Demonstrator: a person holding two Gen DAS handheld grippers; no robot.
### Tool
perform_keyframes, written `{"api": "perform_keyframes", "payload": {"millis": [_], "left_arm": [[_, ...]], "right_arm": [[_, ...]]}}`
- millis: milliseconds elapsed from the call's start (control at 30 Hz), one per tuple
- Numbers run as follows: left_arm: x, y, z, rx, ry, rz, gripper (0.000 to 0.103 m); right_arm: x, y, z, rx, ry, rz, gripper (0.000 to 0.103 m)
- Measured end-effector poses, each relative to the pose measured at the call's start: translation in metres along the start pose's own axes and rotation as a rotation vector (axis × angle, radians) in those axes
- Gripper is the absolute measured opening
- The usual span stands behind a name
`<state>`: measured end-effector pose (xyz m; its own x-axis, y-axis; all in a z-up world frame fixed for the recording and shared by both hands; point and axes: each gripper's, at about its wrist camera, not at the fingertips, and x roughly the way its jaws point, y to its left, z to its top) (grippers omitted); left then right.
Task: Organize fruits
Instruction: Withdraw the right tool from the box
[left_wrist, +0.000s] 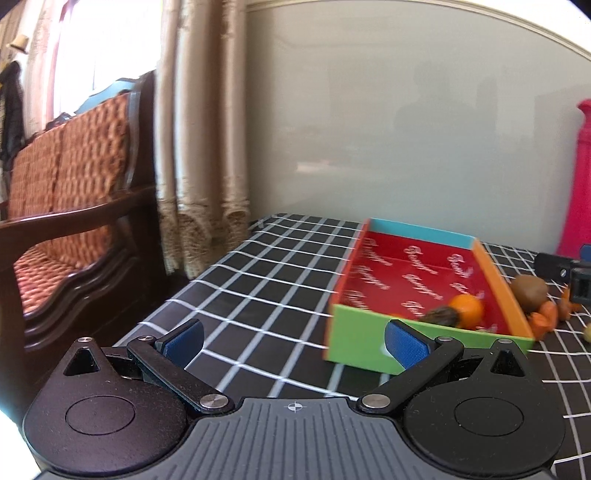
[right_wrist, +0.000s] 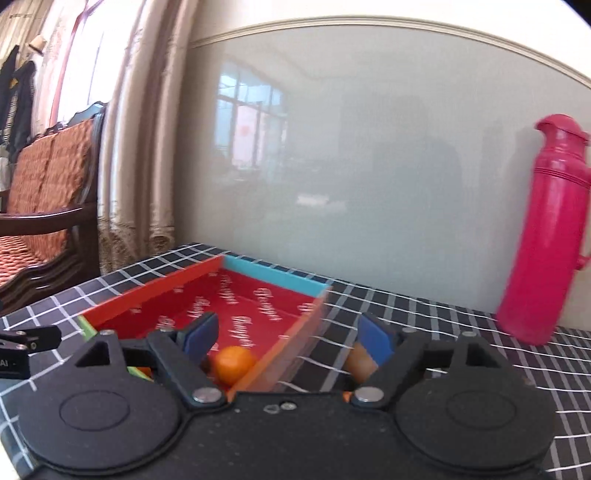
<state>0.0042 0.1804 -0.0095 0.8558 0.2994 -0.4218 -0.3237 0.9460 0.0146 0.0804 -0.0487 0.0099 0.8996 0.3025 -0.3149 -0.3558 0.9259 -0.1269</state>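
Note:
A shallow box with a red floor and green, orange and teal walls lies on the checked tablecloth. An orange rests inside near its front right corner, beside a dark brownish fruit. A kiwi and orange-coloured pieces lie outside the box on its right. My left gripper is open, hovering left of the box. My right gripper is open above the box's orange wall, nothing between its pads. The orange sits just below its left finger; a brown fruit shows behind its right finger.
A tall pink flask stands at the back right against the pale wall. A wooden bench with patterned cushions and curtains are left of the table. The tablecloth reaches the table's left edge.

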Motion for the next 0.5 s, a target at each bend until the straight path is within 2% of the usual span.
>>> {"api": "perform_keyframes", "payload": {"millis": [133,300,500], "left_arm": [[0.0,-0.028,0.003,0.051,0.009,-0.027,0.103],[-0.007,-0.059,0.006,0.096,-0.024,-0.071,0.103],[-0.015,-0.088,0.009,0.075,-0.056,-0.133,0.103]], "right_arm": [[-0.011,-0.031,-0.003,0.031,-0.003,-0.055,0.082],[-0.022,-0.065,-0.008,0.074,-0.003,-0.114,0.082],[-0.033,-0.096,-0.014,0.118,-0.006,-0.157,0.082]]}}
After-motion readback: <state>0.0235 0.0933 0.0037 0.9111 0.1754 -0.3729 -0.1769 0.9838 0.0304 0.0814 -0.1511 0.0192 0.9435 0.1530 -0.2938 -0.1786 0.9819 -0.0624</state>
